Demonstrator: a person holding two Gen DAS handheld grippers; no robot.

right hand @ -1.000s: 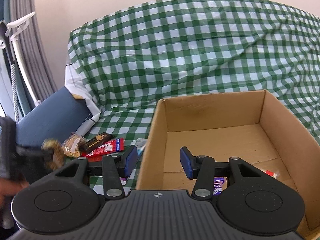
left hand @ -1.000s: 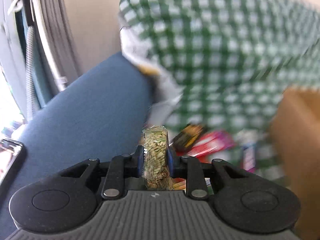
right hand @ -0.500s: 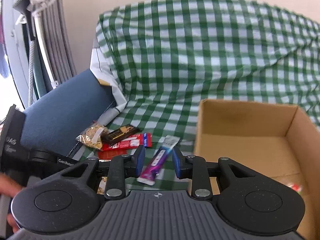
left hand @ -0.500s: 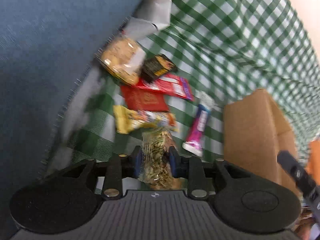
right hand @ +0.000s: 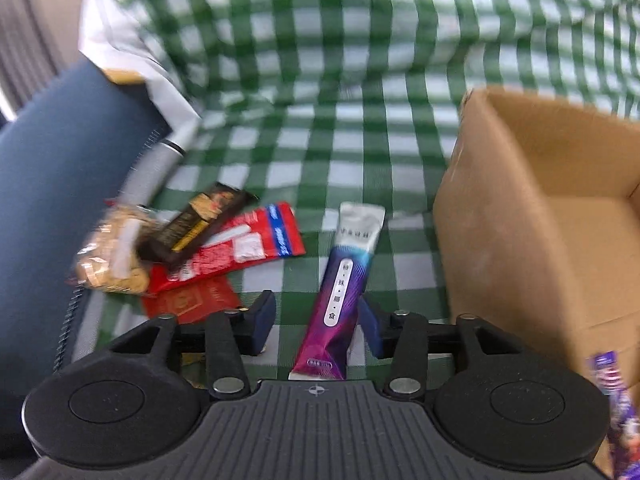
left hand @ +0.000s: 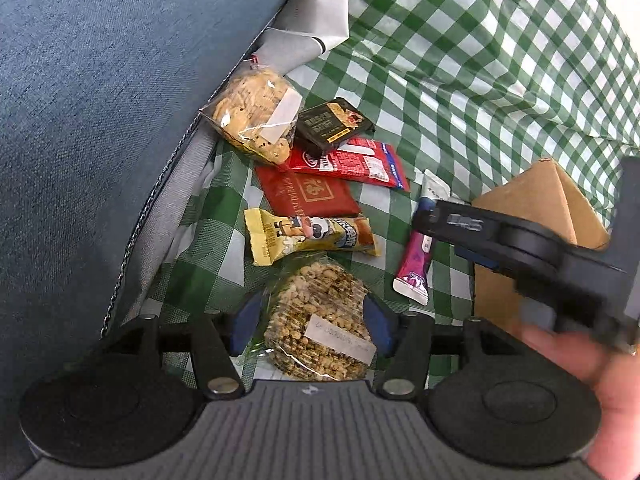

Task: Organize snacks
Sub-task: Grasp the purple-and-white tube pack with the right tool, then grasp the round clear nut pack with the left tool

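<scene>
My left gripper (left hand: pixel 312 322) points down at the green check cloth (left hand: pixel 460 60). Its jaws are opening, and a round nut cake in clear wrap (left hand: pixel 320 320) lies flat on the cloth between the pads, no longer pinched. My right gripper (right hand: pixel 316 322) hovers low over a purple stick packet (right hand: pixel 340 292), which lies between its opening jaws with a gap on the left side. In the left wrist view one right finger (left hand: pixel 460 220) crosses over that purple stick (left hand: pixel 416 268). The cardboard box (right hand: pixel 500 220) stands just right of it.
Beyond the nut cake lie a yellow bar (left hand: pixel 308 236), a dark red packet (left hand: pixel 308 194), a red packet (left hand: pixel 356 162), a black packet (left hand: pixel 332 122) and a cookie bag (left hand: pixel 256 112). A blue cushion (left hand: pixel 100 100) borders them on the left. A hand (left hand: pixel 580 360) holds the right gripper.
The left gripper tipped down to the snack pile, set the nut cake down and spread its jaws. The right gripper swung left from over the box to the purple stick.
</scene>
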